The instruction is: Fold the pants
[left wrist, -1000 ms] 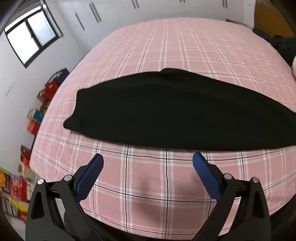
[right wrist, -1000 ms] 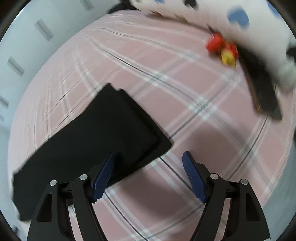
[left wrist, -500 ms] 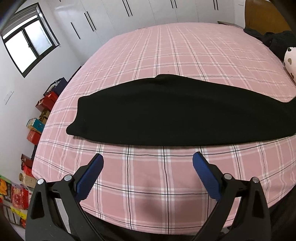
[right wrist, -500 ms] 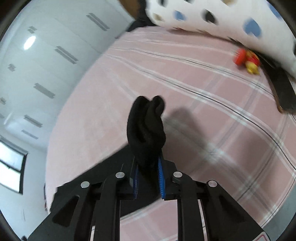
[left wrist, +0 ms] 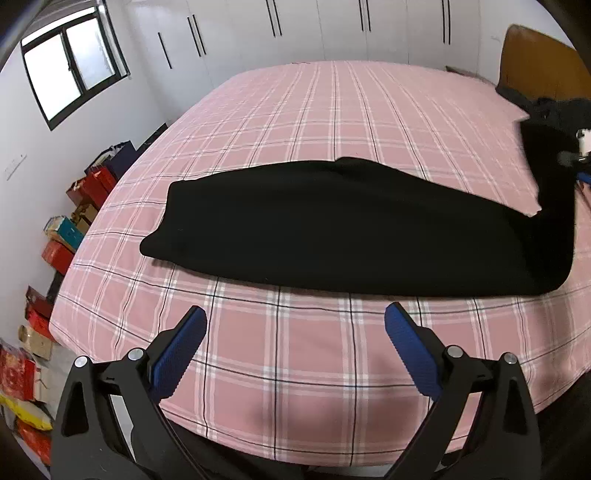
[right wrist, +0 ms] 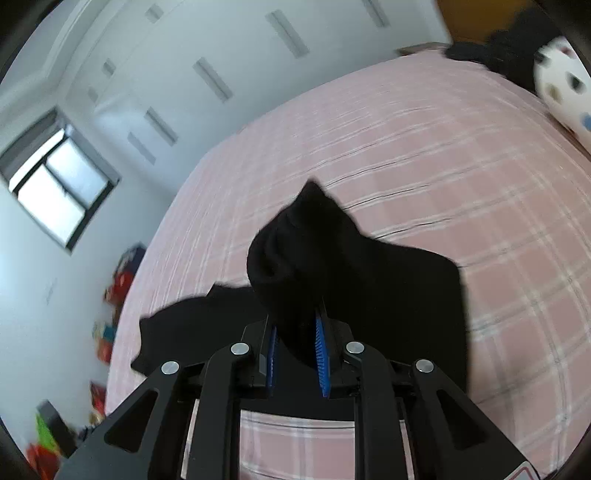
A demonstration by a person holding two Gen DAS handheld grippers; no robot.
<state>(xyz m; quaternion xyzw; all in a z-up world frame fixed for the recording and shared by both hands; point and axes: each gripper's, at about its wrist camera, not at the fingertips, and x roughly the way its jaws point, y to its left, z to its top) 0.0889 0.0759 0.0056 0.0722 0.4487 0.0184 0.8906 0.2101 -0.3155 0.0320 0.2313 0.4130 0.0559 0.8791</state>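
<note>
The black pants [left wrist: 332,229] lie stretched across the pink plaid bed [left wrist: 332,110], folded lengthwise. My left gripper [left wrist: 291,350] is open and empty, hovering over the bed's near edge, short of the pants. My right gripper [right wrist: 295,354] is shut on one end of the pants [right wrist: 306,251] and holds it lifted above the bed; the bunched cloth sticks up past the blue pads. In the left wrist view that lifted end rises at the far right [left wrist: 554,206].
White wardrobes [left wrist: 295,29] stand beyond the bed. A window [left wrist: 70,77] is on the left wall, with red boxes [left wrist: 88,188] stacked on the floor below. Dark clothes [left wrist: 554,110] and a spotted pillow [right wrist: 561,85] lie by the wooden headboard [left wrist: 535,62].
My right gripper closed on the end of the pants and lifted it, swinging it toward the other end. My left gripper stayed open and drew back a little.
</note>
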